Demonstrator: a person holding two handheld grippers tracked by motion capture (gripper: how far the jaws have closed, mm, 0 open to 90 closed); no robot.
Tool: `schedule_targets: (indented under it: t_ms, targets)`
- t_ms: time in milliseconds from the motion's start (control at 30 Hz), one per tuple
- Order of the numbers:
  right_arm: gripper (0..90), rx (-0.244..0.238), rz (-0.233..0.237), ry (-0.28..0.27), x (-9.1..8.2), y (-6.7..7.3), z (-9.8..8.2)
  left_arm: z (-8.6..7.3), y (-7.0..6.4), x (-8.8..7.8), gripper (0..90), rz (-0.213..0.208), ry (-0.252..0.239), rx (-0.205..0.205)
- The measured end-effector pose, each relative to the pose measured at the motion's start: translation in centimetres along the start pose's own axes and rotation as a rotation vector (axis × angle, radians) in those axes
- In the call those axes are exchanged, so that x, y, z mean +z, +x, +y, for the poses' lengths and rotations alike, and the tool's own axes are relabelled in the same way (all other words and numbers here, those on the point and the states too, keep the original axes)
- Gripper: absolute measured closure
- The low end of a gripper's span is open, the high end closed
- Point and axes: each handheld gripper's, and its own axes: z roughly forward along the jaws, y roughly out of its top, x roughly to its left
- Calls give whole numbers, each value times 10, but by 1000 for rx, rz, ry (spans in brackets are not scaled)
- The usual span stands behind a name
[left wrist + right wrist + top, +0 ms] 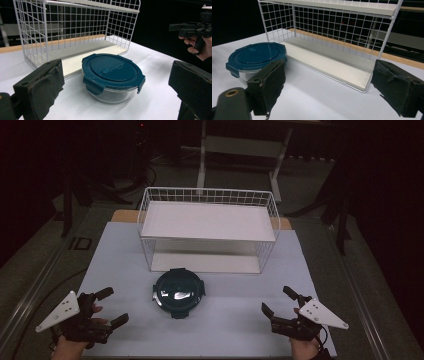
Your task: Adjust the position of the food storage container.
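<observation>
While both the left gripper (108, 307) and right gripper (277, 301) rest spread and empty at 7 and 5 o'clock, we judge the centred glass container (178, 292) could slip from 2 smooth-sided pinches.

Dark room (dim floor) behind a white-legged table (239, 147).

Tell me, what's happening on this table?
A person holds a gripper in each hand, low on the table. The left gripper and the right gripper are both open and hold nothing. Between them sits a round container with a blue lid clipped on. Behind it stands a white wire rack with bare shelves. Nothing is being touched.
</observation>
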Motion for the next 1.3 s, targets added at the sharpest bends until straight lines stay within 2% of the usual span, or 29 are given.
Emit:
schedule_targets:
  t_ms: [400, 500, 767, 867, 933, 1033, 1133, 1200, 1300]
  targets:
    - [116, 9, -6, -3, -2, 0, 1, 2, -3, 2, 2, -13, -1, 3]
    - [116, 7, -8, -5, -2, 0, 1, 7, -4, 2, 2, -35, -14, -4]
    - [116, 4, -9, -4, -2, 3, 3, 28, 0, 6, 2, -52, -4, 51]
    - [116, 0, -9, -4, -2, 4, 3, 34, 7, 7, 2, -43, 18, 60]
    - [116, 1, -8, -2, -2, 5, 3, 37, 14, 9, 2, -44, 27, 33]
    - [116, -1, -7, -1, -1, 5, 3, 39, 21, 13, 2, -35, 51, 37]
    - [116, -1, -5, 0, -1, 5, 3, 41, 26, 16, 6, -48, 76, 17]
    - [116, -1, -2, 1, -1, 6, 3, 41, 29, 20, 23, -71, 93, 13]
    - [116, 2, 2, 4, 0, 5, 3, 40, 30, 28, 23, -88, 163, 16]
